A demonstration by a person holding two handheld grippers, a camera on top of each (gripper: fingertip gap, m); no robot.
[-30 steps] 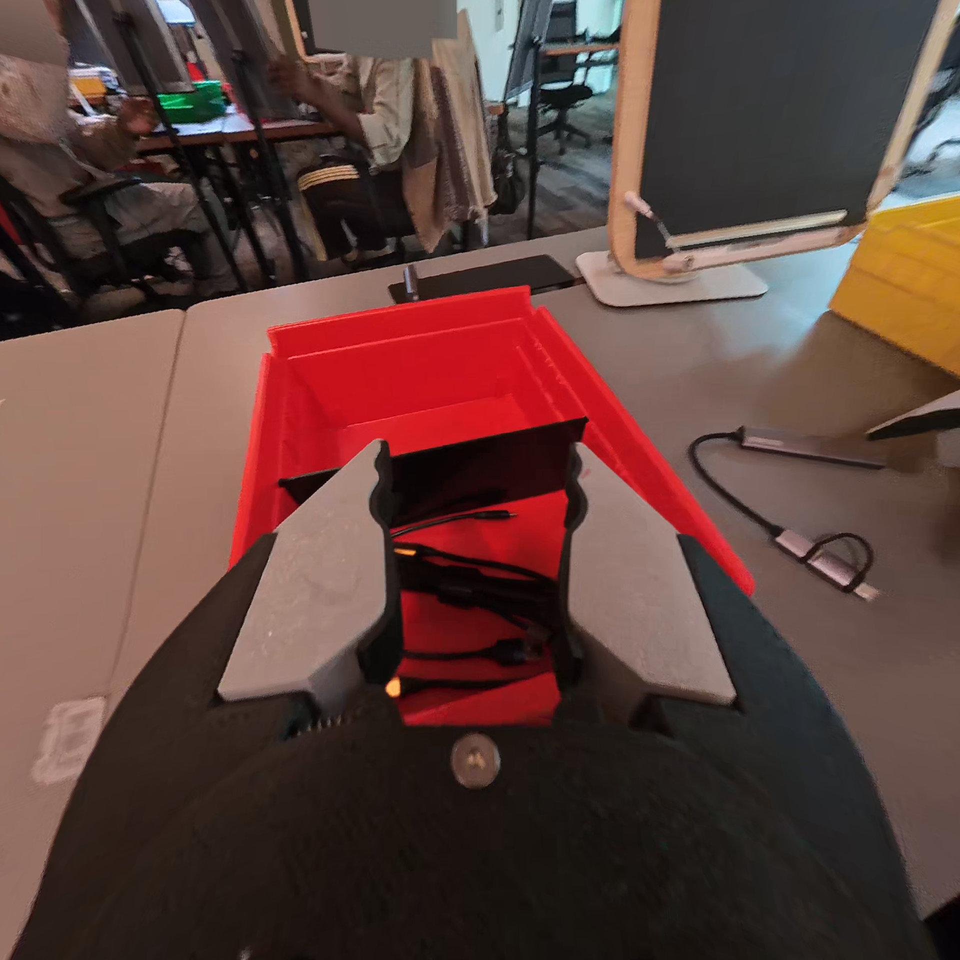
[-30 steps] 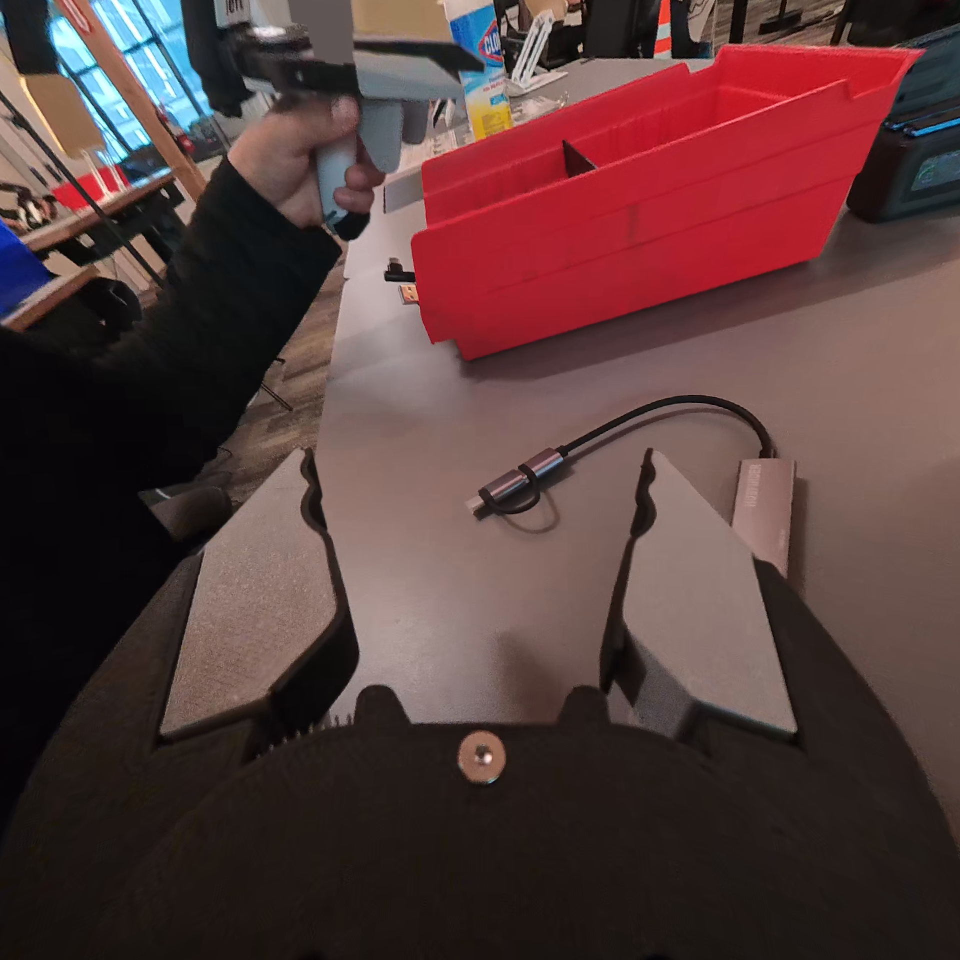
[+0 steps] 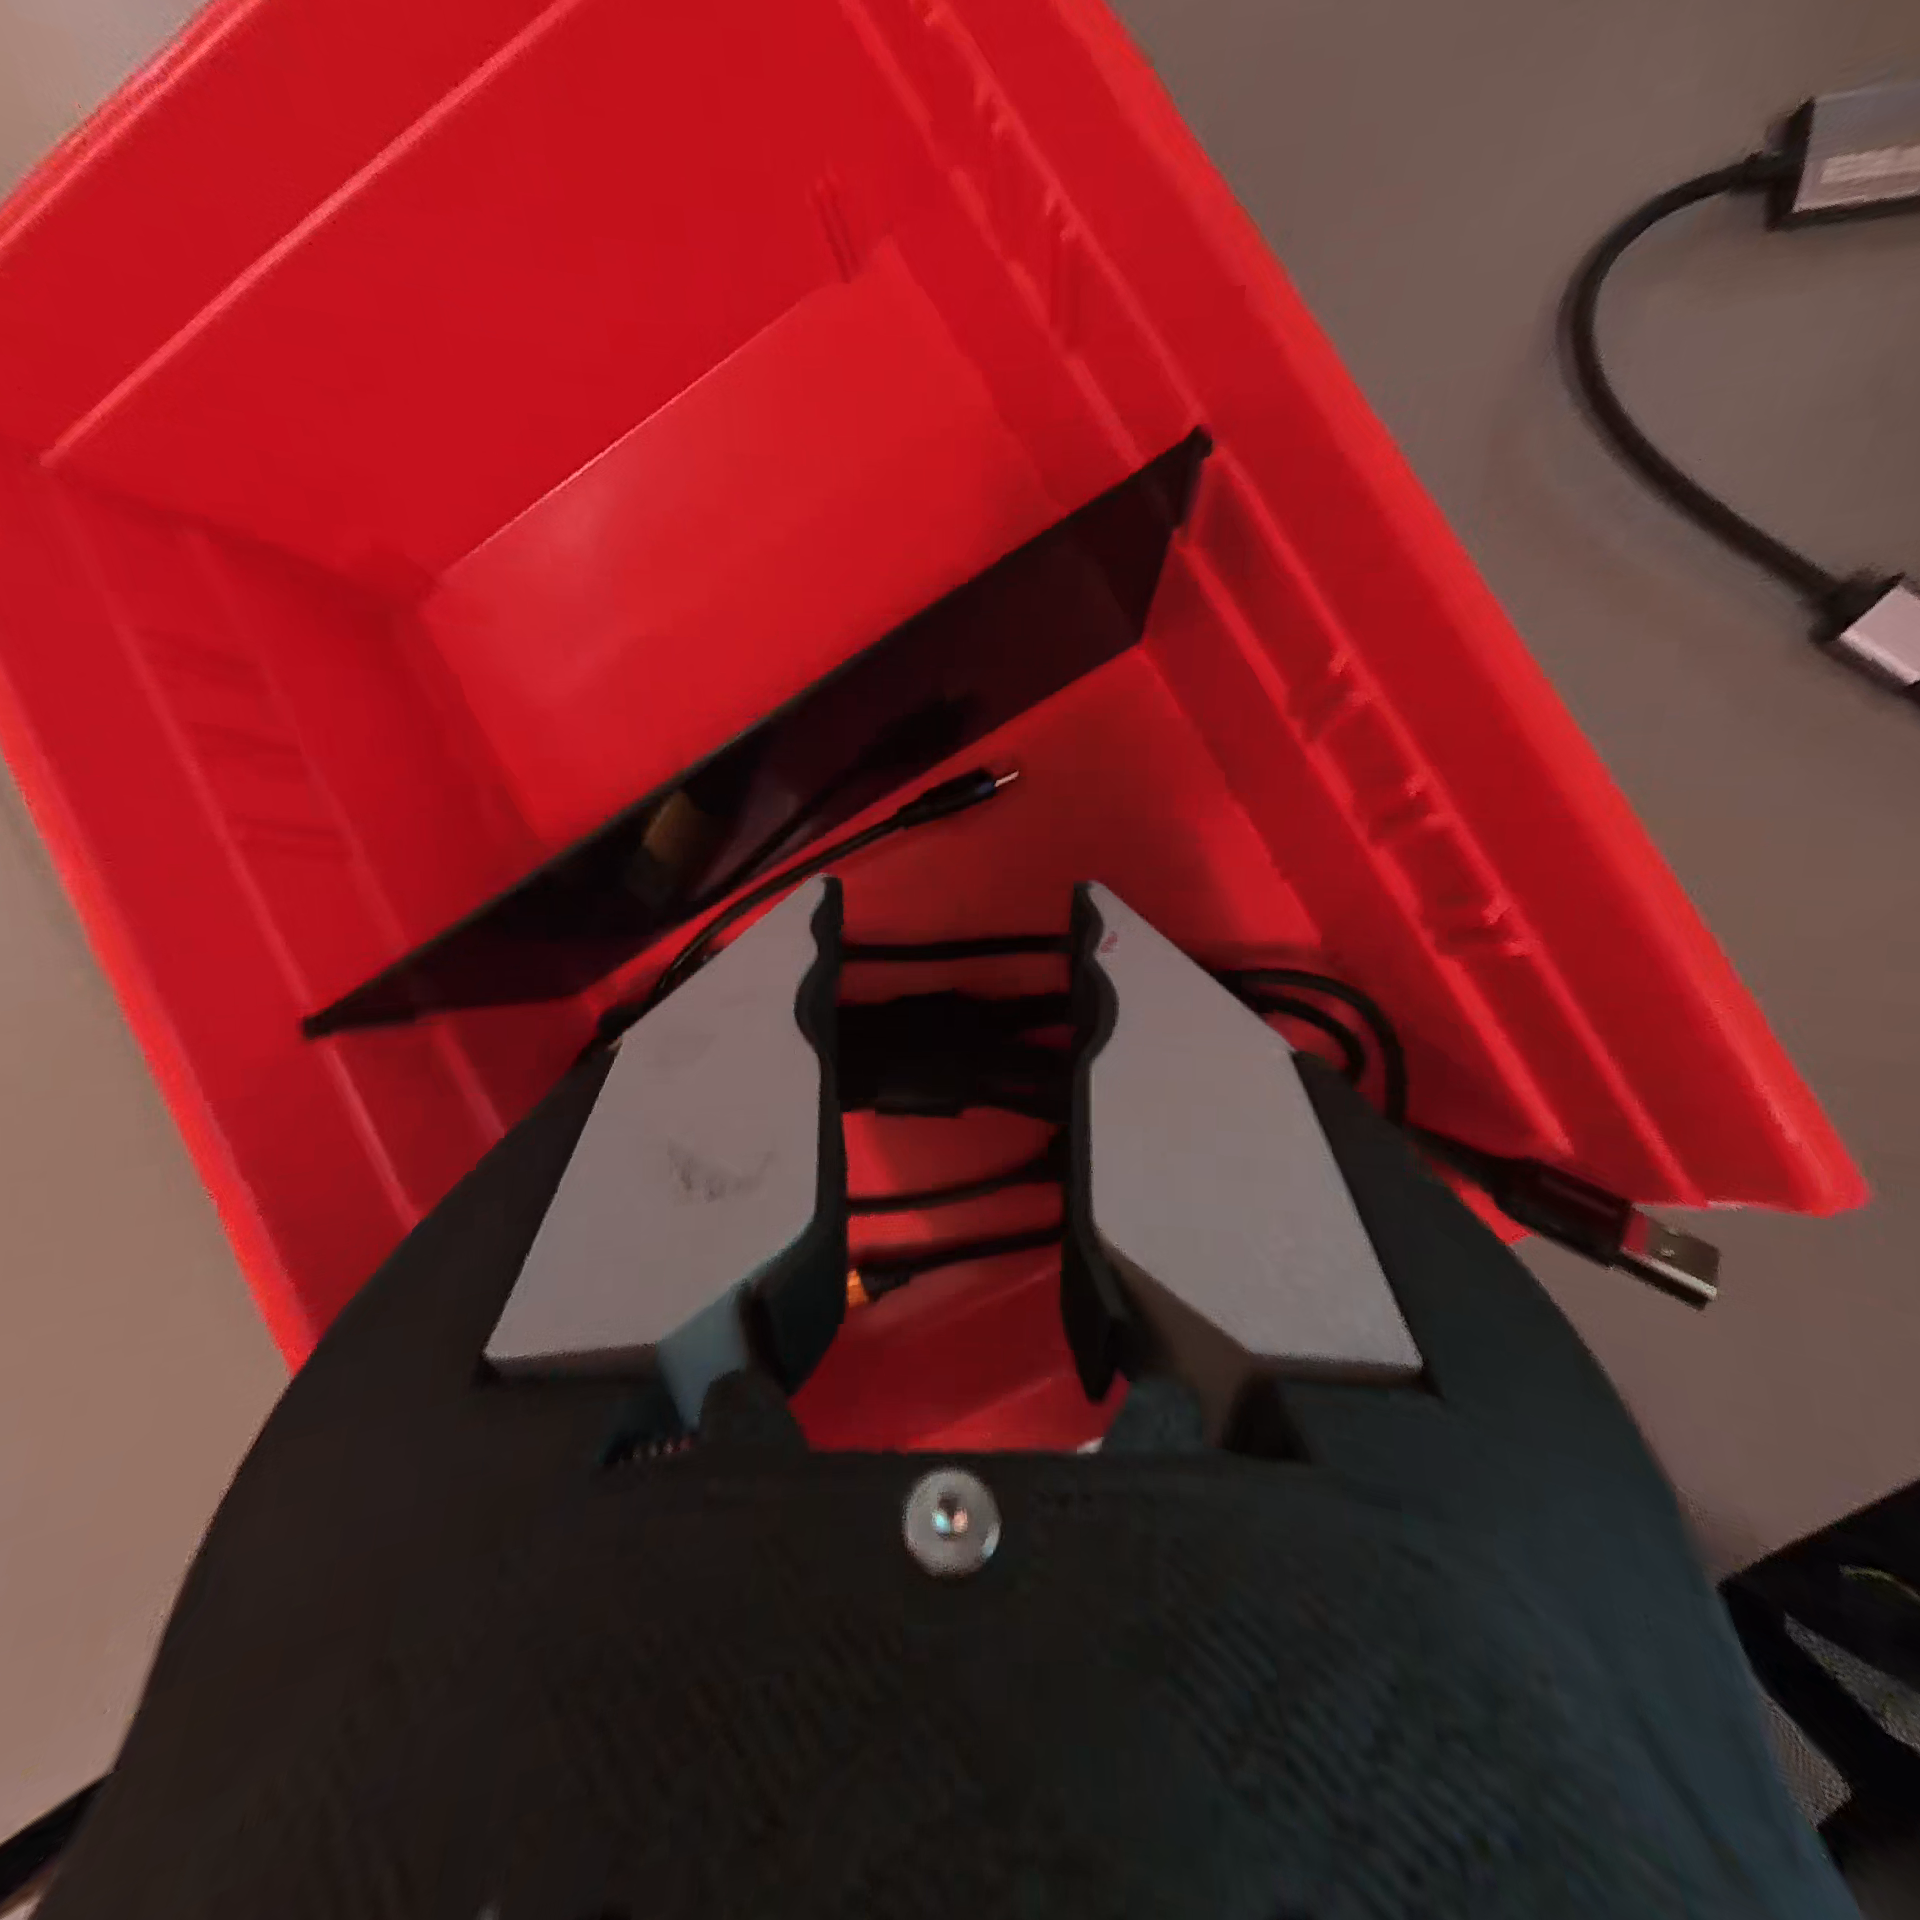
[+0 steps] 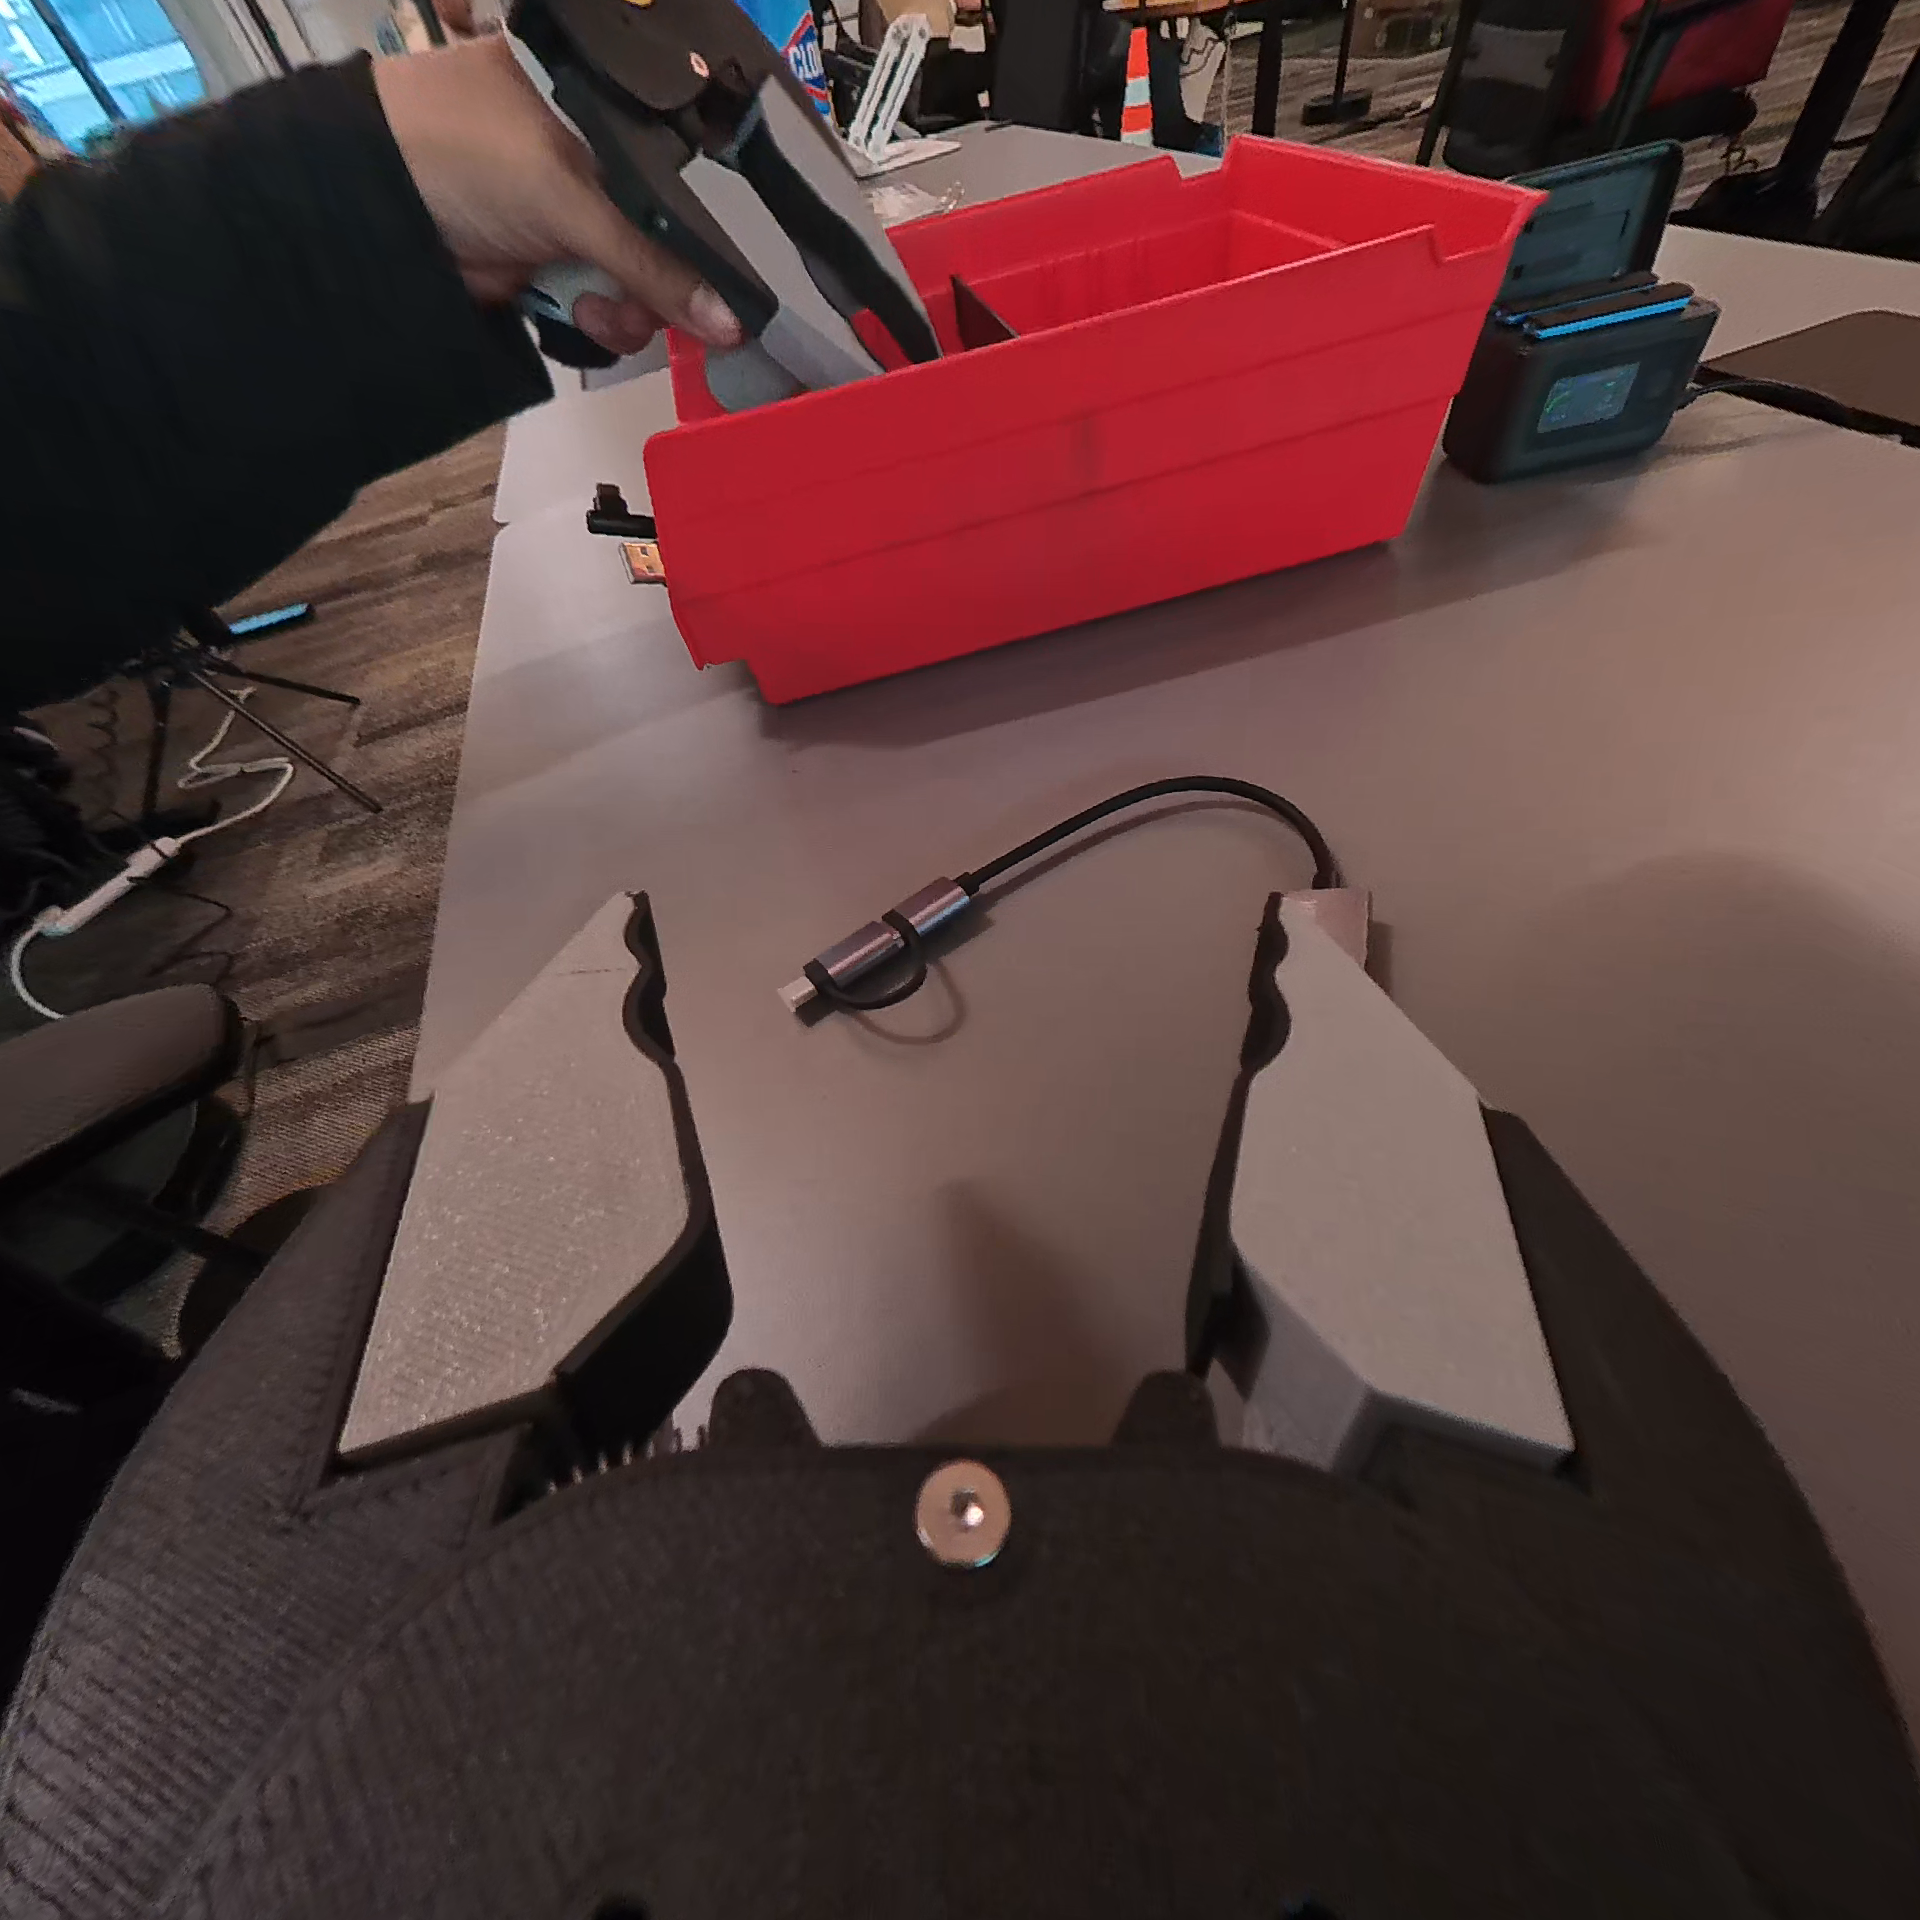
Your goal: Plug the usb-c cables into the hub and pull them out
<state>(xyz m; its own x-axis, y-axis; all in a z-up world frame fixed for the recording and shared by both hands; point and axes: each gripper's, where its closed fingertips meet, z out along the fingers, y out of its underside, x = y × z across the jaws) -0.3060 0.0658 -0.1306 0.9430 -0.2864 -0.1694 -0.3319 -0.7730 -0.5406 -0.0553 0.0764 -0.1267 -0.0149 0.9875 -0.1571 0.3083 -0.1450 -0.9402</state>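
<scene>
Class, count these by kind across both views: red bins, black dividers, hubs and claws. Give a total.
Red bin: 1
Black divider: 1
Hub: 1
Claws: 2, left claw and right claw
Total: 5

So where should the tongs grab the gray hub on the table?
Judging by its shape, across the two long sides of the hub, near the middle, coming straight down. It lies flat on the table and is slim, and its cable leaves one end, so stay clear of that.
</scene>
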